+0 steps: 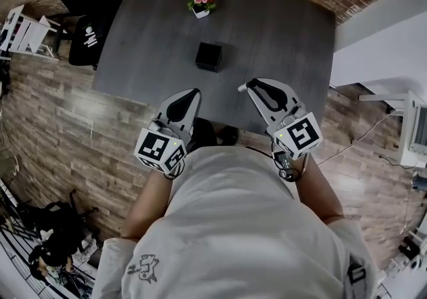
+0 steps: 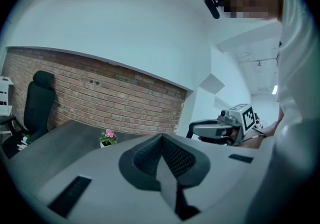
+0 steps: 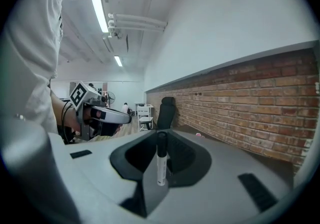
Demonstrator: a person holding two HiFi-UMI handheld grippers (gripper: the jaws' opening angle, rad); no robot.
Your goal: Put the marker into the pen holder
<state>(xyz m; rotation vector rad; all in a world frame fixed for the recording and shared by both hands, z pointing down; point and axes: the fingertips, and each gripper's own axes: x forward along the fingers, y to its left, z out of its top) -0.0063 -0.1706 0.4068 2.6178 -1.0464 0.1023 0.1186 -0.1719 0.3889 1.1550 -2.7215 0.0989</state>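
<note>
The marker (image 3: 161, 164), white with a black cap, stands upright between the jaws of my right gripper (image 3: 161, 140), which is shut on it. In the head view its white end (image 1: 241, 88) pokes out at the tip of the right gripper (image 1: 251, 85), above the near edge of the dark grey table (image 1: 280, 37). The pen holder (image 1: 208, 56), a small black cube, stands mid-table, beyond both grippers. My left gripper (image 1: 193, 94) hovers at the table's near edge with its jaws together and nothing between them (image 2: 161, 142).
A small pot of pink flowers (image 1: 201, 3) stands on the far side of the table. Black office chairs (image 1: 90, 37) stand off the left side, with white chairs (image 1: 23, 32) further left. A white desk (image 1: 383, 37) lies to the right.
</note>
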